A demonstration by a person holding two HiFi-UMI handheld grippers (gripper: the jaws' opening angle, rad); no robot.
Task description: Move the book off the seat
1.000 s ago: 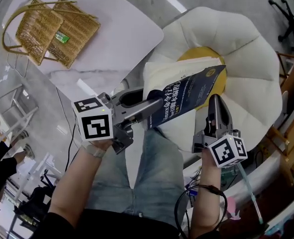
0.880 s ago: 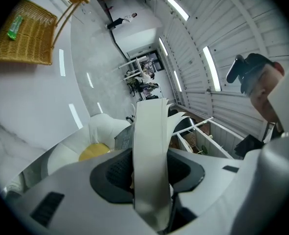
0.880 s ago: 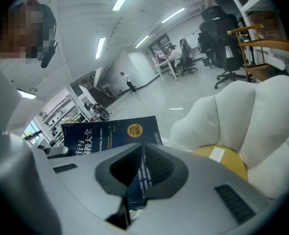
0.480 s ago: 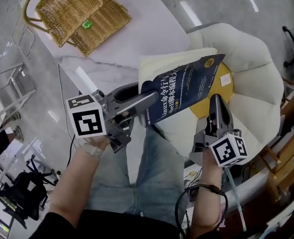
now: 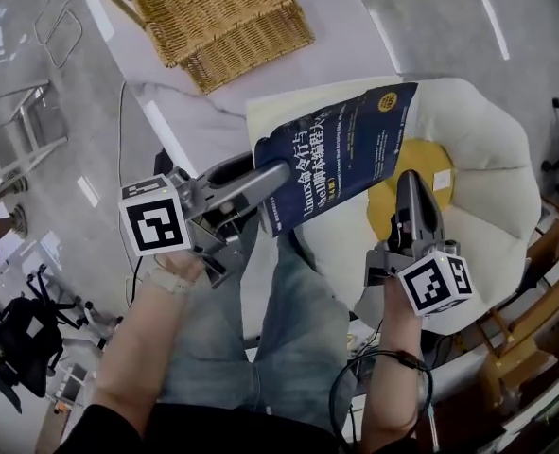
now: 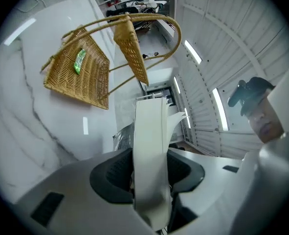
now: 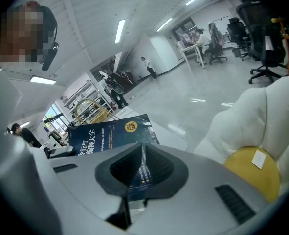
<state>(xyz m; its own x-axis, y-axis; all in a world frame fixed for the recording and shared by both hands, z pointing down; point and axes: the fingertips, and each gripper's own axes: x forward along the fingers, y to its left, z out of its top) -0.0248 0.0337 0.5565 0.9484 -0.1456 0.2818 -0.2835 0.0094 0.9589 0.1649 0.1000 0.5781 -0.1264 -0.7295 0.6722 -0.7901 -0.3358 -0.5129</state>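
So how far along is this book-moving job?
Done: the book is up off the seat, clamped at one edge in the left gripper. In hand: it hangs in the air beside the table. Left: setting it down somewhere, probably on that table. The right gripper is shut and empty.

Head camera steeply down from above; both hand-held cameras close, forward along their jaws; book (image 5: 340, 154) common to all.
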